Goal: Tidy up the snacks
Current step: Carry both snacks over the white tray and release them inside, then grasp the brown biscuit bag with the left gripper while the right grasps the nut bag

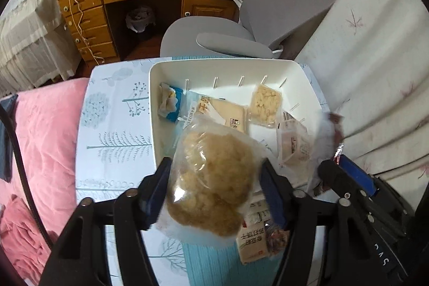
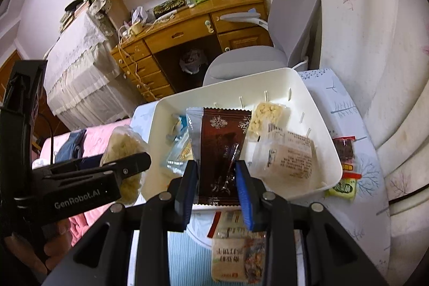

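Right now both grippers carry a snack packet above the near edge of the white tray [image 1: 300, 71], which sits on a table covered with a tree-print cloth [image 1: 112, 130].

From the left wrist view, the left gripper [image 1: 214, 178] pinches a clear bag of pale brown puffed cakes [image 1: 211, 178] between its blue-padded fingers [image 1: 158, 186]; the bag hangs over the tray's 6 o'clock rim. From the right wrist view, the right gripper [image 2: 217, 178] is clamped on a dark brown snowflake packet [image 2: 222, 152], held upright over the tray's near wall, with the left gripper at 9 o'clock of it, well apart.

Inside the tray lie four packets: a blue-and-white one [image 1: 170, 105] at 9 o'clock against the left wall, a beige wrapped one [image 1: 222, 114] just beside it toward the centre, a clear bag of yellow nuggets [image 1: 265, 105] at 1 o'clock, and a clear printed pack [image 2: 287, 154] at 3 o'clock.

Outside the tray, a cream packet with printed characters [image 2: 236, 256] lies on the cloth at 6 o'clock, under the right gripper. At 4 o'clock, just beside the tray's right wall, sit a red-edged dark packet [image 2: 344, 149] and a green one [image 2: 341, 188].
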### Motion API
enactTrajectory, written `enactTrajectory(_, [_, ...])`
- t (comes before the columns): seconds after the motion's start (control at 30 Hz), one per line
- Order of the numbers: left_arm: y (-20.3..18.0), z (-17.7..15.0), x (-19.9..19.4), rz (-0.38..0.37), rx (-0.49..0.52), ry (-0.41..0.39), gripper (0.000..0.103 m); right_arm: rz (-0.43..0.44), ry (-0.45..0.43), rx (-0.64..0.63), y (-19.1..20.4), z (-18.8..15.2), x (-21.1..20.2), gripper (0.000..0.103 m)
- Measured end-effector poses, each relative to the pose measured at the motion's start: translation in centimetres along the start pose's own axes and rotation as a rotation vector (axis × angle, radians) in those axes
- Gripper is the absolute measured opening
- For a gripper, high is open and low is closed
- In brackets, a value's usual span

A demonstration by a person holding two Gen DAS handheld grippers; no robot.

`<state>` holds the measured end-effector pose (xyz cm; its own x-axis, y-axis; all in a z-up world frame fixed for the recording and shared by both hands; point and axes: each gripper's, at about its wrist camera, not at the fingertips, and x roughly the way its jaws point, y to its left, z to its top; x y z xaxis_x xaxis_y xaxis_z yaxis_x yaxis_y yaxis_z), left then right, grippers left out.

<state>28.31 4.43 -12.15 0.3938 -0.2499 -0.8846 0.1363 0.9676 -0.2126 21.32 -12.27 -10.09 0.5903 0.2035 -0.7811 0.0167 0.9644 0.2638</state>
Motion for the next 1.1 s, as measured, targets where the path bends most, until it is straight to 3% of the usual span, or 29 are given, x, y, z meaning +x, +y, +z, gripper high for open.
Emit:
enactTrajectory(0.07, [0.1,0.0,0.1,-0.009,-0.005,-0.002,0.078,0.006,-0.008,0.024,-0.4,0.1,0.2,0.039])
enactTrajectory(0.53, [1.3,-2.9,-0.4,-0.079,-0.028,0.058,0.079,-0.066,0.024,0.119,-2.1,-2.5,-0.6,0.067])
enactTrajectory(0.83, [0.7,-6.6,-1.1,-0.143,0.012,0.082,0.079,-0.114,0.052,0.152,-3.4,-6.5,-2.1,0.071])
enactTrajectory(1.1, [0.5,-9.6,-0.2,-0.140,0.010,0.145,0.079,-0.111,0.097,0.114,-4.2,-10.4,-2.3,0.072])
